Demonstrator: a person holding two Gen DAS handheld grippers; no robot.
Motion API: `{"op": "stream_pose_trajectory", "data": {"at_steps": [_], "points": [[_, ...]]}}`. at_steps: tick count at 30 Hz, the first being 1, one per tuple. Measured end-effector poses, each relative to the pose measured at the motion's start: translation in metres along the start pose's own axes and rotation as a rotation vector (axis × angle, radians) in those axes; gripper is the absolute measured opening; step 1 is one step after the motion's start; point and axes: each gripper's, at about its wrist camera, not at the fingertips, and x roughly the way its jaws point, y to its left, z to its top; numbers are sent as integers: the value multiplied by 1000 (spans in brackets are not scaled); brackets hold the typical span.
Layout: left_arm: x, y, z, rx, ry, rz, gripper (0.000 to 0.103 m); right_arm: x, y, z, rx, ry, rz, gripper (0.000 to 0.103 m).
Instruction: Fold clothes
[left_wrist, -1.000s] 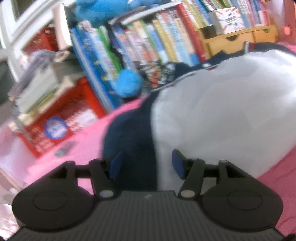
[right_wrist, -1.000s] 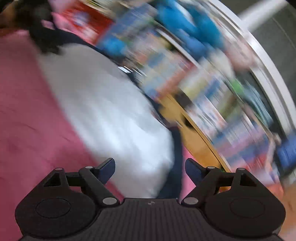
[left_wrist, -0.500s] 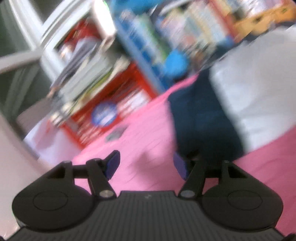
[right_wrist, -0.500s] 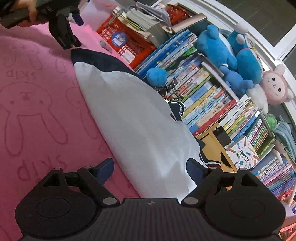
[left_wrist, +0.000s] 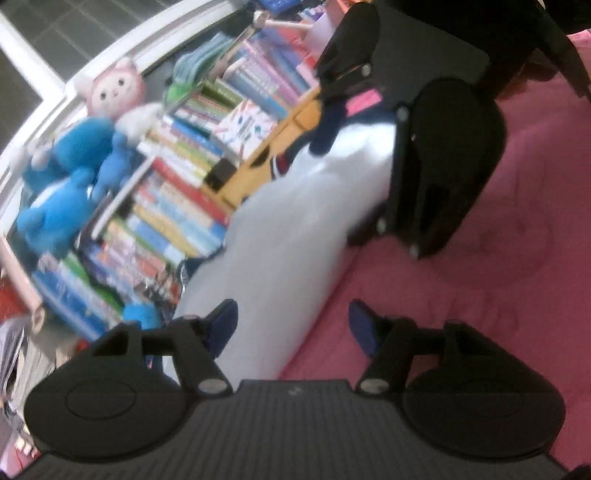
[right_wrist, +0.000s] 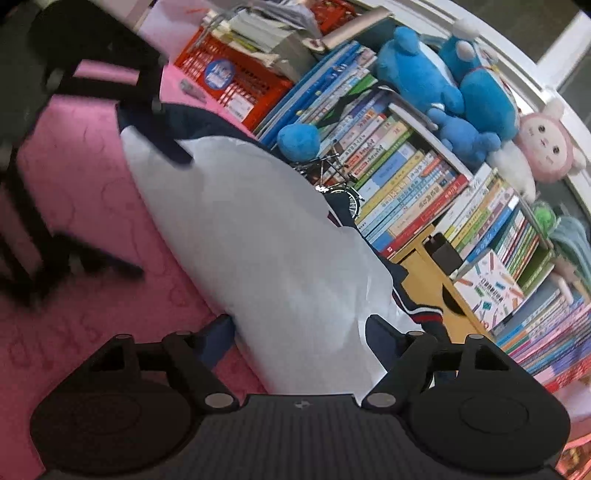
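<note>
the white and navy garment (right_wrist: 258, 236) lies flat on the pink bed cover (right_wrist: 85, 192) beside the bookshelf (right_wrist: 413, 177). the left gripper (left_wrist: 291, 325) is released; the right gripper (right_wrist: 299, 328), just narrowing, straddles its hem ungripped, likely to lift a fold.
</note>
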Motion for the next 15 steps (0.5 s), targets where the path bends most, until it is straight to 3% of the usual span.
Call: {"op": "stream_pose_trajectory", "data": {"at_steps": [1,2,5,11,15], "points": [[6,1,2,-9,6,-8,63,-1,-3,0,12,-5,5,78],[13,1,2,-17,18,-10,53,-1,-4,-1,19,-11,9,78],[29,5,-2,-54,53,-13,39,-6,-8,-4,24,-40,18,78],[30,28,0,-172,44,-74,34,-7,9,-7,-115,-88,26,78],[29,51,3,-280,28,-124,33,7,22,2,-227,-125,12,68]]}}
